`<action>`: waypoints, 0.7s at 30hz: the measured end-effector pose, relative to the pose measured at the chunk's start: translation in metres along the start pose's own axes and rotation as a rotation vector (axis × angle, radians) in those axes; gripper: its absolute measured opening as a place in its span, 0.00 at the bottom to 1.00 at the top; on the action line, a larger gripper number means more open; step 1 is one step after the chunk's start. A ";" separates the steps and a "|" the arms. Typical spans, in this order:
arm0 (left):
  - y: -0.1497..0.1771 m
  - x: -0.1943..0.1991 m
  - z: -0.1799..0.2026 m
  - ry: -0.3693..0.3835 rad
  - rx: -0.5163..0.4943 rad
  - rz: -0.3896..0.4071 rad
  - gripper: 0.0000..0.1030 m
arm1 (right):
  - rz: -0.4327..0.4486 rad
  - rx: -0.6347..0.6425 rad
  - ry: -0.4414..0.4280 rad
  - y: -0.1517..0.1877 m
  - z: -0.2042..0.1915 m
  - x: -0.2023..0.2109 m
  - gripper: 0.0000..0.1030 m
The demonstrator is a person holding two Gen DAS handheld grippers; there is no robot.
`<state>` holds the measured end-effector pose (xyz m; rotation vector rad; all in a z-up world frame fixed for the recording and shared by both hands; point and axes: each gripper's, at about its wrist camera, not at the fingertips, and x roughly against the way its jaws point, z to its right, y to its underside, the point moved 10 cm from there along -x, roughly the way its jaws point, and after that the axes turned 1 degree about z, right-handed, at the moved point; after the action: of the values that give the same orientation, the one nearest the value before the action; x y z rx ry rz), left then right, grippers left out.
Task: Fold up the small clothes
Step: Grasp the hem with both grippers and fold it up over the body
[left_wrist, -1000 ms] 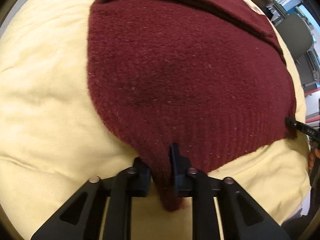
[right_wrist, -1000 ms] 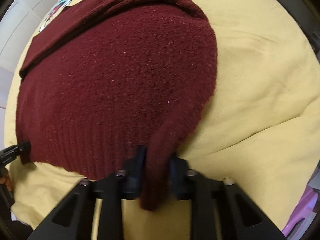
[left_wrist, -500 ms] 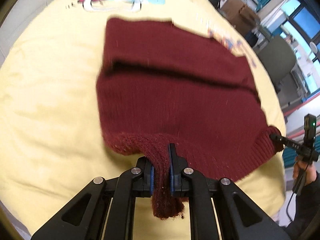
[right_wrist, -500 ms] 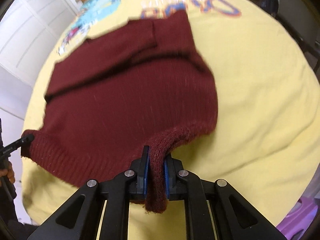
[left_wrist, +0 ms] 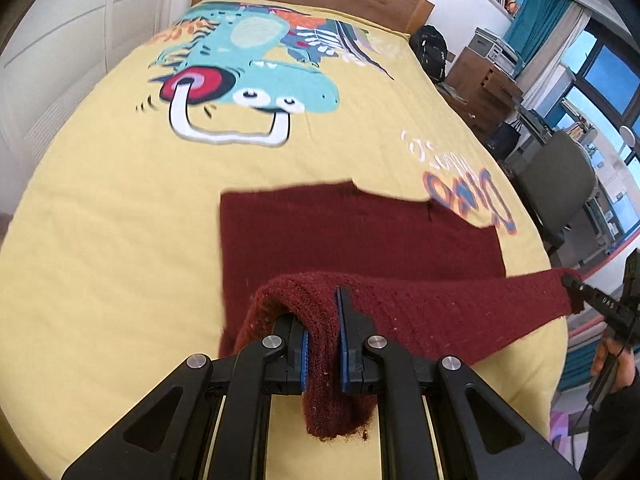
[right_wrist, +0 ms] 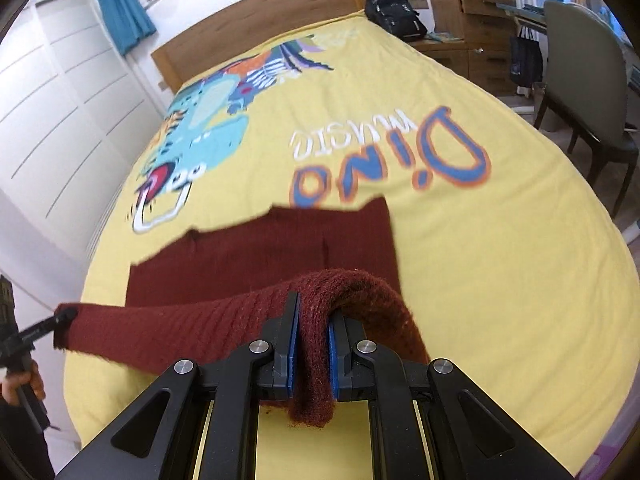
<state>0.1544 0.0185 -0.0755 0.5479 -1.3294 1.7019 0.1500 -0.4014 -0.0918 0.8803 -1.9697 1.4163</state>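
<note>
Yellow dino-print bedspread [left_wrist: 120, 208] covers bed; 1 maroon knit sweater [left_wrist: 360, 236] lies near foot end, long axis across bed. Hem edge lifted off it: left gripper [left_wrist: 322, 344] & right gripper [right_wrist: 310, 354], 2 total, each clamped on a hem corner.

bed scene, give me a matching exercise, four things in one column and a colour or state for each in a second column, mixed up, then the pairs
Things:
1. sweater
2. bedspread
3. left gripper
4. backpack

Colour or state:
A. black, beside the headboard
B. yellow with a dinosaur print
C. dark red, near hem lifted off the bed
D. shut on a corner of the knit hem

Pairs: 1-C, 2-B, 3-D, 4-A

The right gripper is shut on the sweater's other hem corner.
</note>
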 end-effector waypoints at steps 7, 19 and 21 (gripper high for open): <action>-0.039 -0.048 -0.009 -0.070 -0.039 -0.044 0.09 | -0.055 0.038 0.056 -0.042 0.001 -0.049 0.11; -0.024 -0.149 -0.045 -0.237 0.002 -0.147 0.10 | -0.266 0.039 0.180 -0.017 0.028 -0.159 0.12; -0.020 -0.155 -0.048 -0.255 -0.002 -0.155 0.12 | -0.268 0.031 0.185 -0.013 0.030 -0.165 0.15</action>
<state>0.2593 0.0068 -0.2005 0.8680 -1.4260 1.5408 0.2619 -0.4018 -0.2167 0.9510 -1.6307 1.3246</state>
